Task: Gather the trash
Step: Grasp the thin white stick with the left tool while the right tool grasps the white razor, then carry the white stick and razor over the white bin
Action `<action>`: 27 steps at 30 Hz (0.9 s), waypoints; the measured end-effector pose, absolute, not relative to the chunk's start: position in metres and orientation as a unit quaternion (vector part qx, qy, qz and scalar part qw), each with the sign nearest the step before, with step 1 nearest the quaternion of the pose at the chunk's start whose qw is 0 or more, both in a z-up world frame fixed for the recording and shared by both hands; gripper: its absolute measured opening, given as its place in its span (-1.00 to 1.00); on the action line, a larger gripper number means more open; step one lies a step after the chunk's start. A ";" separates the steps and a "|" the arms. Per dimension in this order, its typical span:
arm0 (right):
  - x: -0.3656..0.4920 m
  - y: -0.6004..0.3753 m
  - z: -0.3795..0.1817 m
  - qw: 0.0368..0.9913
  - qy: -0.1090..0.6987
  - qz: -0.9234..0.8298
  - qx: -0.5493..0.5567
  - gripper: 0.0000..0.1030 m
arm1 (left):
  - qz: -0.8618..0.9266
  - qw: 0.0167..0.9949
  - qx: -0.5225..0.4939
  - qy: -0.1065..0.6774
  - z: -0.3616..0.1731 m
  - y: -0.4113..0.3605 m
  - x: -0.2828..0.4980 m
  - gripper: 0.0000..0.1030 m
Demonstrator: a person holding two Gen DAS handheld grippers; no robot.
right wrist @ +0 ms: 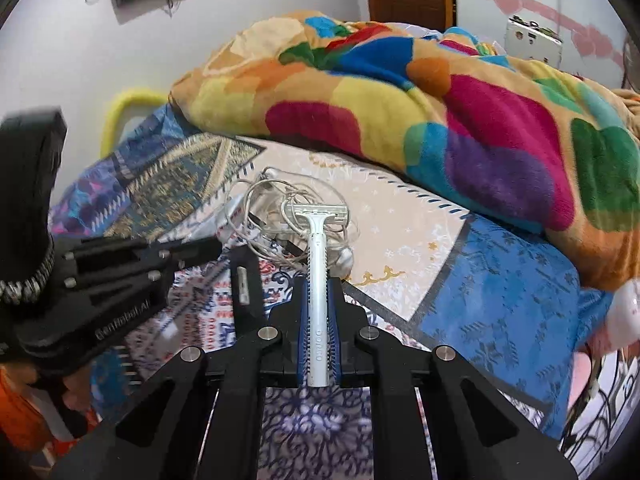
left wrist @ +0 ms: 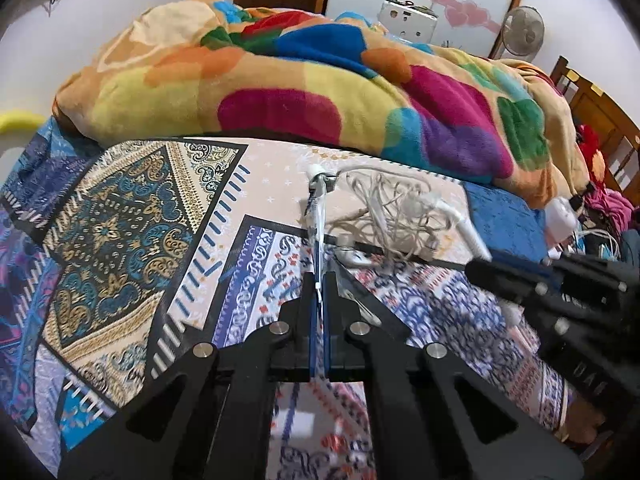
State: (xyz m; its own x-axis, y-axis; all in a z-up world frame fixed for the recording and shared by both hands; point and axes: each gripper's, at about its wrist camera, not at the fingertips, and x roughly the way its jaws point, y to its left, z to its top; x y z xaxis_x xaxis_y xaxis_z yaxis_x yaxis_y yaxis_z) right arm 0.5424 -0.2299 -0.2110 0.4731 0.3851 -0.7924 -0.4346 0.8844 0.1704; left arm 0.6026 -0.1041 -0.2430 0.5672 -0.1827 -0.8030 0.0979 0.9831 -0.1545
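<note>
My left gripper (left wrist: 319, 277) is shut on a thin, clear pen-like stick (left wrist: 317, 208) with a white cap, which points away over the bed. My right gripper (right wrist: 319, 280) is shut on the handle of a white disposable razor (right wrist: 318, 248); its head lies over a tangle of white earphone cables (right wrist: 276, 216). In the left wrist view that tangle (left wrist: 388, 208) lies on the sheet just right of the stick. The two grippers are side by side: the right one (left wrist: 480, 268) enters from the right, and the left one (right wrist: 212, 246) enters from the left.
A patterned bedsheet (left wrist: 120, 220) covers the bed. A bulky multicoloured fleece blanket (left wrist: 320, 88) is heaped behind the cables. A blue cloth (right wrist: 500, 288) lies to the right, with cables and clutter (left wrist: 580, 224) past the bed's right edge. A wooden headboard (left wrist: 600, 112) stands far right.
</note>
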 end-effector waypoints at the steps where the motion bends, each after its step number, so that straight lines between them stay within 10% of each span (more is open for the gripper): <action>1: 0.541 -0.232 -0.206 0.859 0.453 0.238 -0.023 -0.83 | -0.079 0.884 -0.043 0.458 -0.240 -0.105 0.599 -0.98; 27: 0.502 -0.294 -0.204 0.858 0.496 0.120 -0.057 -0.83 | -0.077 0.865 -0.087 0.488 -0.215 -0.102 0.500 -0.98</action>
